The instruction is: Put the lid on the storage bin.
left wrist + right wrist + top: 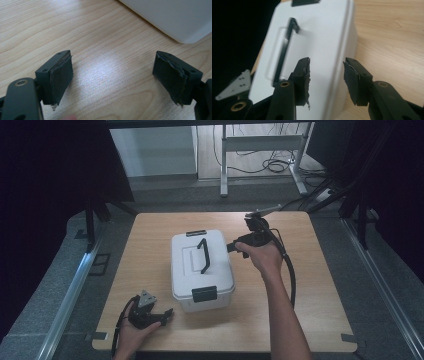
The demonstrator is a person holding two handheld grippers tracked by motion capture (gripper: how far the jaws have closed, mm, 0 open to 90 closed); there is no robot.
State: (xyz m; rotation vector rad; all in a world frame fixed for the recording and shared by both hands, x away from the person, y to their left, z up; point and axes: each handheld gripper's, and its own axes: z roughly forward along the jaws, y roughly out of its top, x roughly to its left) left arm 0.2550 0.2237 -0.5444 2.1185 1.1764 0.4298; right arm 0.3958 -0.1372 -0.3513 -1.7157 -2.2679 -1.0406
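Mid-table: white lidded box (202, 270), black handle (203, 255), latches; both grippers' jaws spread, empty.

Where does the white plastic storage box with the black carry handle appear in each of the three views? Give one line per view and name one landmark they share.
High view: white plastic storage box at the table's centre, black carry handle on its lid.
Left gripper view: a white corner at upper right, beyond the open jaws.
Right gripper view: box fills the centre, handle at left.
Shared landmark: the light wooden tabletop.
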